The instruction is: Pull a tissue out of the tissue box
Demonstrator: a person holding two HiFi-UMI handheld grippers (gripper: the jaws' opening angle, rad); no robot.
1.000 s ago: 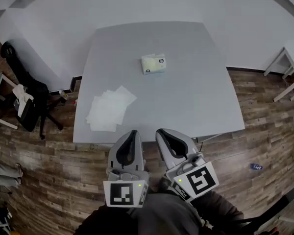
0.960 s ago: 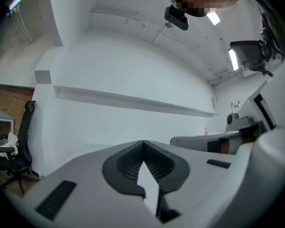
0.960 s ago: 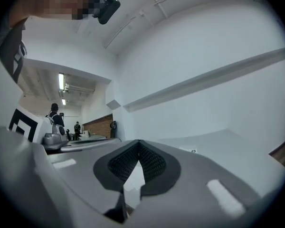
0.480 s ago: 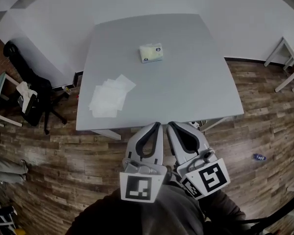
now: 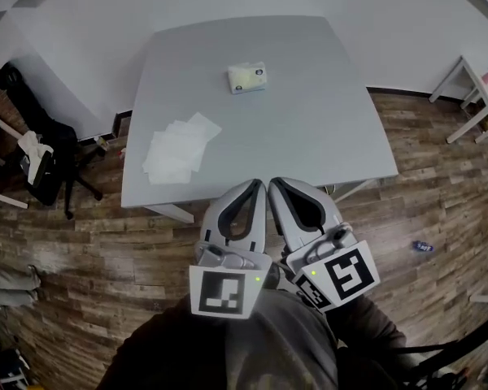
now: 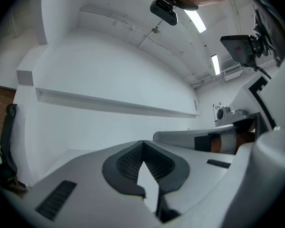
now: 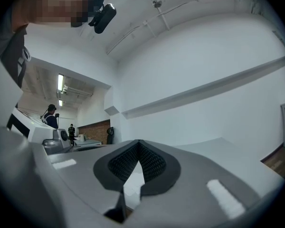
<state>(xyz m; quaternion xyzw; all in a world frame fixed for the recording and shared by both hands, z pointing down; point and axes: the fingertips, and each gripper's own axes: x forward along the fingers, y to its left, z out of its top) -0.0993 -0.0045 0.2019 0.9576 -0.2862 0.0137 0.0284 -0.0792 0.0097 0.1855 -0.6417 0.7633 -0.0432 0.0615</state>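
Observation:
A pale green tissue box [image 5: 247, 78] lies on the far half of the grey table [image 5: 309, 136]. Several loose white tissues [image 5: 179, 149] are spread near the table's left front corner. Both grippers are held close to the body, short of the table's near edge and far from the box. My left gripper [image 5: 254, 184] is shut with nothing between its tips. My right gripper [image 5: 273, 182] is shut beside it, also holding nothing. In the left gripper view [image 6: 141, 144] and the right gripper view [image 7: 138, 142] the jaw tips touch, and only white wall lies beyond.
A black office chair [image 5: 45, 149] with a white cloth stands left of the table. A white side table [image 5: 472, 96] is at the far right. Wood floor [image 5: 439, 210] surrounds the grey table; a small blue object [image 5: 424, 247] lies on it at right.
The two grippers have come together side by side and risen toward the table's near edge. The view has shifted a little; the box and tissues have stayed put.

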